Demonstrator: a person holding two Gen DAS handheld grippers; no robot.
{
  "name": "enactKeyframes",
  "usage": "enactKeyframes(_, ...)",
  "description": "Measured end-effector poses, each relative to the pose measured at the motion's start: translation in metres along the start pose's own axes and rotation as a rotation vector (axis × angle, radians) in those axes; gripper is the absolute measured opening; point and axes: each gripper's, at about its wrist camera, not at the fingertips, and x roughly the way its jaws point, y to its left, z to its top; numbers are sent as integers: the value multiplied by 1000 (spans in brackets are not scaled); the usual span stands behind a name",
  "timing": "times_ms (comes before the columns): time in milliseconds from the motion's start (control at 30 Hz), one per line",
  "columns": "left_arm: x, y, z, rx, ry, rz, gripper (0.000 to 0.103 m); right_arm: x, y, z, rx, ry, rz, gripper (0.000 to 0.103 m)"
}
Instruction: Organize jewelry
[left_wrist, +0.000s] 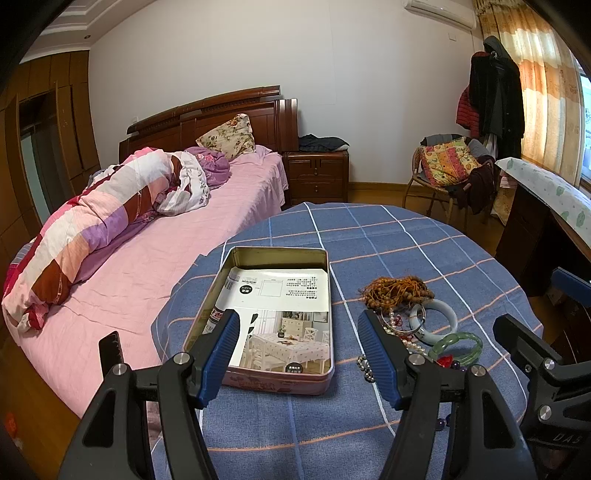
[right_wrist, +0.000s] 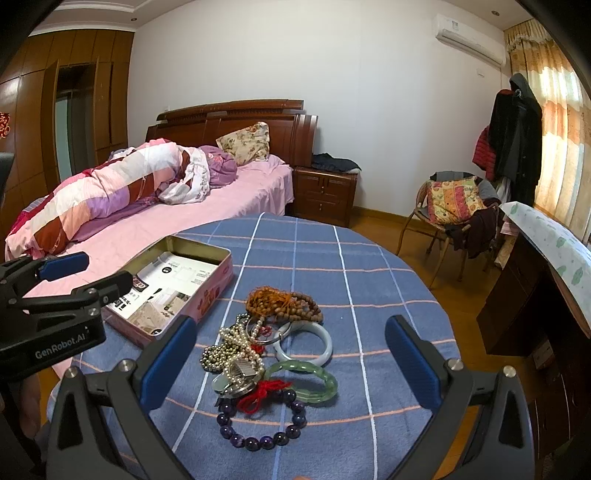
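Judging from the tin (left_wrist: 317, 254), nothing has been sorted yet: only a printed paper liner (left_wrist: 284, 317) is seen inside, no jewelry. The whole job is left. All pieces are still heaped on the counter (right_wrist: 388, 258), just right of the tin: brown wooden beads (right_wrist: 284, 301) farthest back, a pale jade bangle (right_wrist: 304, 343) in front of them, a pearl strand (right_wrist: 236, 341) and a metal bead chain (right_wrist: 212, 358) on the tin side, a green bangle (right_wrist: 310, 380), a red tassel cord (right_wrist: 264, 393) and a purple bead bracelet (right_wrist: 266, 424) nearest. The pieces are touching and partly tangled; exact overlaps cannot be told. The right gripper (right_wrist: 291, 365) is held wide open with nothing gripped; the pile is framed between its fingers, the purple bracelet closest, contact not evident. The left gripper (left_wrist: 299, 358) is also spread wide and empty, hanging over the near edge of the tin, with the pile just beyond its right finger (left_wrist: 376, 354). A single-piece pick is judged awkward while the strands are knotted.
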Motion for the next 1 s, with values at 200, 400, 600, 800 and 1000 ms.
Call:
enactKeyframes(200, 1, 1, 0, 0, 1, 2, 67, 1, 0, -1, 0, 1, 0, 103)
enactKeyframes(400, 1, 1, 0, 1, 1, 2, 67, 1, 0, 0, -1, 2, -1, 103)
enactKeyframes(600, 1, 1, 0, 1, 2, 2, 67, 1, 0, 0, -1, 4, 0, 103)
enactKeyframes(800, 1, 2, -2, 2, 6, 4, 67, 2, 1, 0, -2, 7, 1, 103)
enactKeyframes(1000, 7, -1, -5, 5, 17, 7, 67, 6, 1, -12, 1, 13, 2, 103)
